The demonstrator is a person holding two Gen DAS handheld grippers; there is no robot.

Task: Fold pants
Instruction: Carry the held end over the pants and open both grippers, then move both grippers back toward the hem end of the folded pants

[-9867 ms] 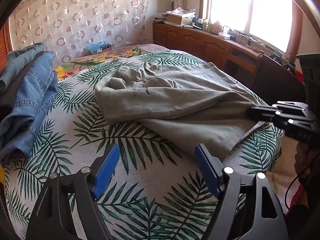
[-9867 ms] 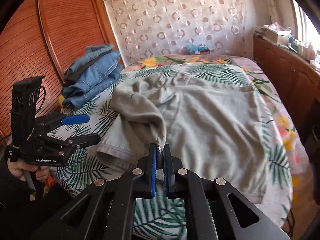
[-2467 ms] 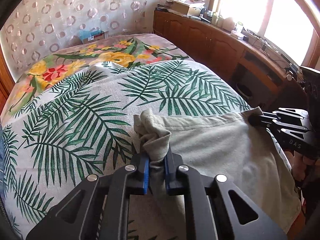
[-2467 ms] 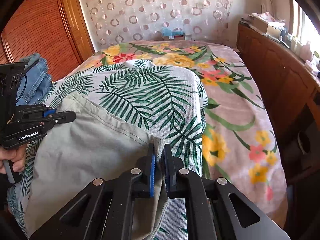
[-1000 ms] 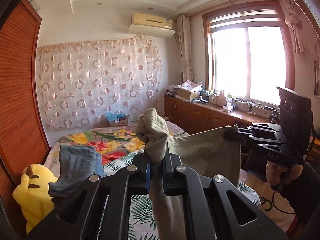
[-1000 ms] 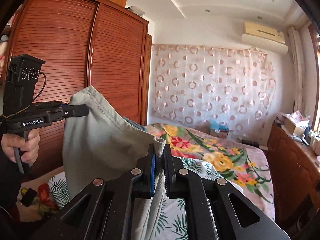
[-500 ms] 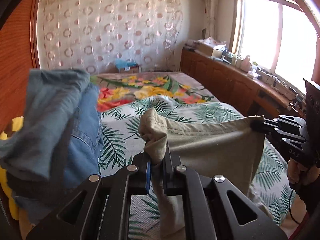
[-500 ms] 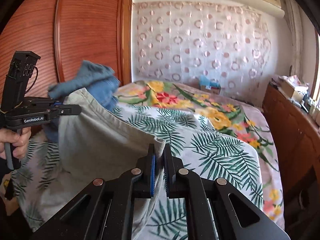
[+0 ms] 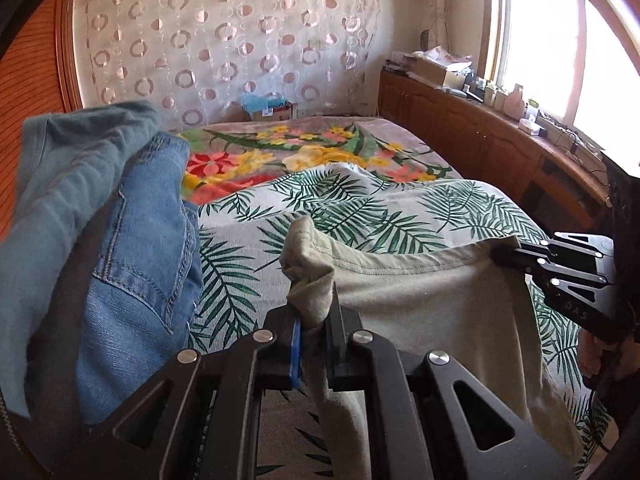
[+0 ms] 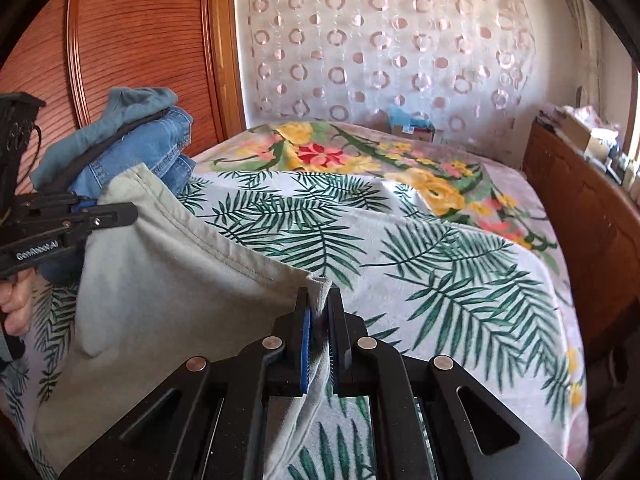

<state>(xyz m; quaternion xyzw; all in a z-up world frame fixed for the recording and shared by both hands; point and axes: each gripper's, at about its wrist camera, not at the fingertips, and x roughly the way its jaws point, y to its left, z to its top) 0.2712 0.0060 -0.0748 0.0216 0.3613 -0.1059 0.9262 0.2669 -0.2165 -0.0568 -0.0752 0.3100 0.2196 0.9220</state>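
The grey-green pants (image 9: pixel 420 304) hang stretched between my two grippers above the bed. My left gripper (image 9: pixel 314 320) is shut on a bunched corner of their top edge. My right gripper (image 10: pixel 320 312) is shut on the other corner of the same edge (image 10: pixel 172 264). In the left wrist view the right gripper (image 9: pixel 500 254) shows at the right, pinching the cloth. In the right wrist view the left gripper (image 10: pixel 128 210) shows at the left, also on the cloth. The lower part of the pants hangs out of sight below both grippers.
The bed (image 10: pixel 440 264) has a palm-leaf sheet and a floral blanket (image 9: pixel 320 152) at the far end. A pile of blue jeans and clothes (image 9: pixel 100 240) lies on the left side. A wooden cabinet (image 9: pixel 480 140) runs along the right, and a wooden wardrobe (image 10: pixel 140 48) stands at the left.
Both grippers have come down from high in the air with the pants held between them, and the cloth now hangs lower, close over the palm-leaf sheet. Both stay shut on it.
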